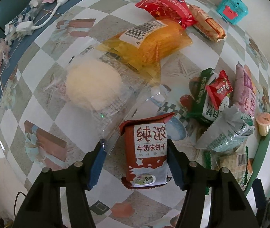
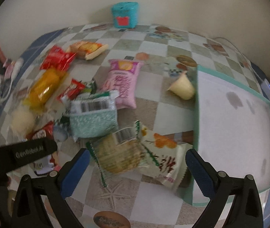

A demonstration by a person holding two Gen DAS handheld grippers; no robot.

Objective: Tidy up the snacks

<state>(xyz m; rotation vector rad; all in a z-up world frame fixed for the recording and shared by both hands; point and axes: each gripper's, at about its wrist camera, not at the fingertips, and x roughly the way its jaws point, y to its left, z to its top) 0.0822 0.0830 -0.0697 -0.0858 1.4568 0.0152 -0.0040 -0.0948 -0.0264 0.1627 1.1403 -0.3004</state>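
Left gripper (image 1: 136, 144): pointing down at the checkered counter (image 1: 40, 110). Fingers half spread, straddling the brown-red milk biscuit packet (image 1: 147, 152), which lies flat. Right finger against the packet's edge, left finger clear of it with a gap; no clamp.

Beyond that packet, on the counter: round white pastry in clear wrap (image 1: 94, 84), orange packet (image 1: 154, 43), red packet (image 1: 165, 5).

Right gripper (image 2: 137, 152): fingers wide, holding nothing, over the clear cracker packet (image 2: 119, 152). View blurred.

Behind the crackers: teal-white packet (image 2: 93, 119), then pink packet (image 2: 123, 81). Yellow jelly cup (image 2: 183, 87) tipped on its side, just beside the teal-rimmed white tray (image 2: 235, 114). Tray to the right of the snacks, nothing in it. Teal box (image 2: 125, 15) at the far wall.
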